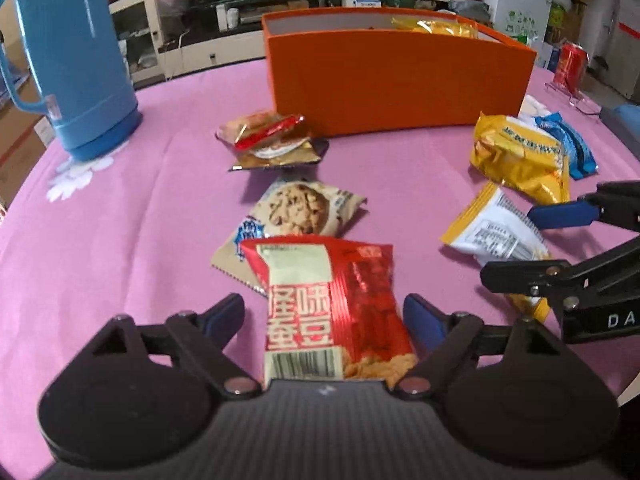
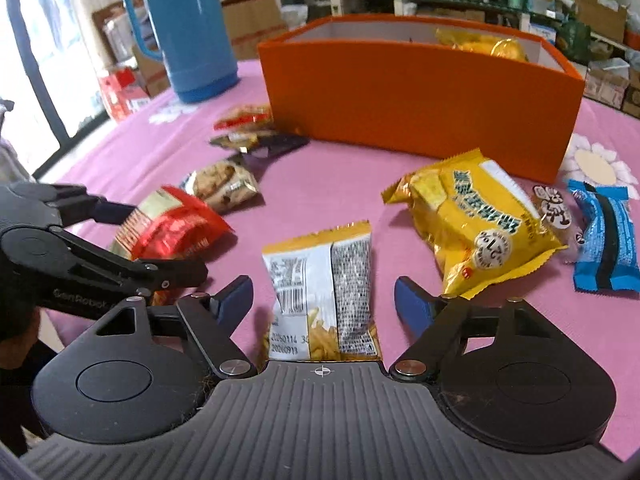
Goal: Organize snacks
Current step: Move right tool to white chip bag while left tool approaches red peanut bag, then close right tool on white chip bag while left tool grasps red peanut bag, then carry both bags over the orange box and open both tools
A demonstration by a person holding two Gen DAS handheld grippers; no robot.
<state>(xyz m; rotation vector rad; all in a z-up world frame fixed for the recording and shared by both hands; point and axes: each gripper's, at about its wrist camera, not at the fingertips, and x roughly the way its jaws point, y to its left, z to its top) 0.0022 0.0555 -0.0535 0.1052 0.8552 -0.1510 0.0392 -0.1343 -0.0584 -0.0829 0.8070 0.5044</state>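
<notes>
While both grippers sit low over the pink tablecloth (image 1: 120, 208), each has a packet between spread jaws:

- left gripper (image 1: 324, 316): jaws apart, red snack packet (image 1: 332, 312) lying between them, gaps visible both sides, pads not pressing. Long axis runs along the fingers, barcode end nearest the camera, crimped top pointing toward the orange box (image 1: 400, 84).
- right gripper (image 2: 324, 300): jaws apart, yellow-white fries packet (image 2: 320, 296) flat between them, back face up, clear of both pads. Long axis also along the fingers, serrated top edge pointing to the box.
- orange box stands at the far side of the cloth, a yellow bag (image 2: 480, 44) already inside.
- loose on the cloth: cookie packet (image 1: 300, 208), big yellow bag (image 2: 476, 224), blue wrapper (image 2: 604, 236), small pile (image 1: 272, 140) just in front of the box.
- blue thermos (image 1: 72, 60) far left, upright.
</notes>
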